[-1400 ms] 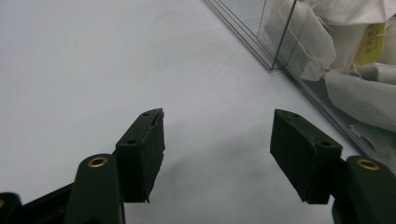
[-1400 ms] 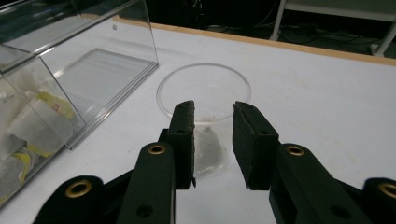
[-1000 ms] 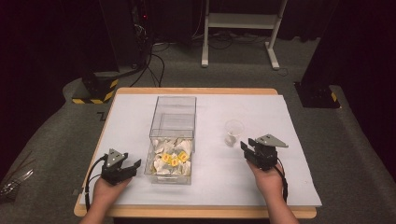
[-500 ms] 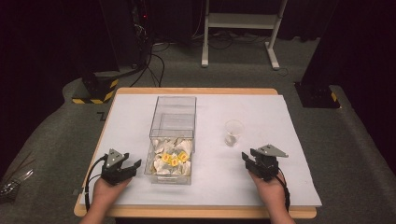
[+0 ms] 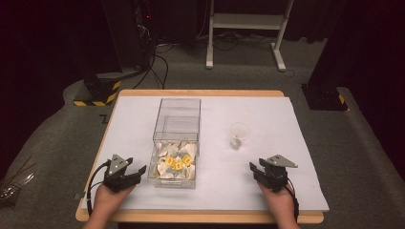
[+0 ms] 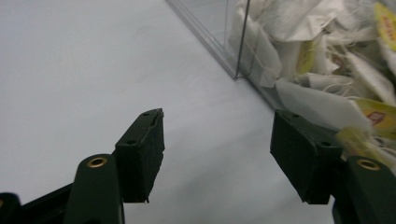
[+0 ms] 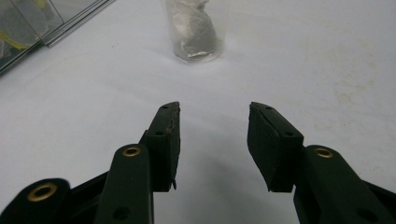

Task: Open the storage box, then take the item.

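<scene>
High view: left gripper (image 5: pixel 138 171), jaws apart and empty, just beside the near left corner of the clear box (image 5: pixel 175 143) of tea bags (image 5: pixel 175 157). Right gripper (image 5: pixel 254 169), jaws apart, empty, having just been opening; clear cup (image 5: pixel 239 136) ahead of it, apart, on the white table cover (image 5: pixel 286 143).

Left gripper view: left gripper (image 6: pixel 217 154) over bare cover; box wall (image 6: pixel 219 42) and tea bags (image 6: pixel 322 93) ahead and to its right.

Right gripper view: right gripper (image 7: pixel 213 135) parted; cup (image 7: pixel 194 30) straight ahead, a tea bag inside it.
</scene>
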{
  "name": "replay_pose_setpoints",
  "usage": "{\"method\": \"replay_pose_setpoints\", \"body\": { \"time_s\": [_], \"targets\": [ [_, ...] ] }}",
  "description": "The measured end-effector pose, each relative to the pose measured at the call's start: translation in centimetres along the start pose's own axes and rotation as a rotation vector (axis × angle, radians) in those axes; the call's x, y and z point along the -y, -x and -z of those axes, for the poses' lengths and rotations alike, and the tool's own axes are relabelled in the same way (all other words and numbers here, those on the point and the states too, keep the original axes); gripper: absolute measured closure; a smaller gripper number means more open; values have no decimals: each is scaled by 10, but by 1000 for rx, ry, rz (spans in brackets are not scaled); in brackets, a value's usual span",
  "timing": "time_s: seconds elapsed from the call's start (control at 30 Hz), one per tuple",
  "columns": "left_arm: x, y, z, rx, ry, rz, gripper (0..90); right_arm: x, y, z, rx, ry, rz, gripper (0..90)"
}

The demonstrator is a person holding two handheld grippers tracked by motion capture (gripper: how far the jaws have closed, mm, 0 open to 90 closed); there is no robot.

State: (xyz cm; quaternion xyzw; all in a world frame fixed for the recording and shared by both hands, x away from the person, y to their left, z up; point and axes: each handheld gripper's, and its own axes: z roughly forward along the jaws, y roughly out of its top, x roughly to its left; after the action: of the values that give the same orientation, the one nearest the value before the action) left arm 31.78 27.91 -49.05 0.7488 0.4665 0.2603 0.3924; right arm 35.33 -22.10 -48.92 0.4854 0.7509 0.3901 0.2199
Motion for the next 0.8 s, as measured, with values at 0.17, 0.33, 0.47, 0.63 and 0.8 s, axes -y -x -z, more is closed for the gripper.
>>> {"method": "replay_pose_setpoints", "body": {
  "time_s": [0.17,0.33,0.47,0.63,0.8],
  "targets": [
    [-5,5,6,13,18,4,332,2,-2,-1,1,-8,13,527],
    [-9,10,12,10,47,8,314,4,1,-1,3,-9,16,518],
    [-13,11,18,19,77,22,309,5,3,-2,16,-18,9,509],
    [-16,13,24,27,102,23,307,6,4,-5,36,-37,19,487],
    [-17,15,29,27,109,16,303,6,3,-9,51,-55,39,473]
  ]
}}
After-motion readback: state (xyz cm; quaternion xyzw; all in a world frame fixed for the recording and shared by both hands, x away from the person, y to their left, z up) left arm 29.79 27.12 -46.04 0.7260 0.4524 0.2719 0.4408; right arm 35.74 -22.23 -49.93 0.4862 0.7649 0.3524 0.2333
